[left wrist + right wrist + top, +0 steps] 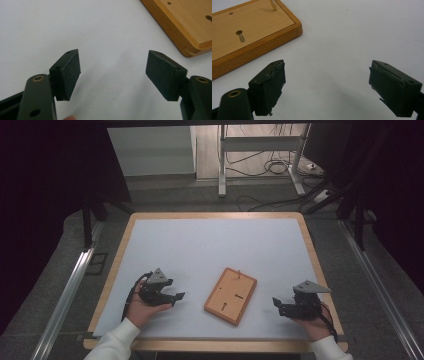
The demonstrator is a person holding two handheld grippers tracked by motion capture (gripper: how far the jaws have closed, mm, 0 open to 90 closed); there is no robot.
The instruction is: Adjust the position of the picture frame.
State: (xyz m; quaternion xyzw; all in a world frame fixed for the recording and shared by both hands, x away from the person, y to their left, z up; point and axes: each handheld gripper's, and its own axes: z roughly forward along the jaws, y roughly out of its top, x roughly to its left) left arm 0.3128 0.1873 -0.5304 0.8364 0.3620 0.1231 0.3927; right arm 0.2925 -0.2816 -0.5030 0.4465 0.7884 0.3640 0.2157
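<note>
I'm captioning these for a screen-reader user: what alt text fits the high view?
A wooden board with a thin upright peg lies tilted on a white table, between two hand-held grippers. The left gripper and right gripper rest apart from the board on either side, jaws open and pointing toward it. White sleeves enter from the bottom edge.

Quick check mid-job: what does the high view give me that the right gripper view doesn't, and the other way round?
High view alone: the whole white table with its wooden rim, both hands, the left hand-held gripper left of the wooden board, and the floor beyond.

Right gripper view alone: a close look between the open jaws of the right hand-held gripper, nothing between them, and a thin peg standing up from the board's surface.

Both: the board lying flat, untouched, and the white tabletop.
</note>
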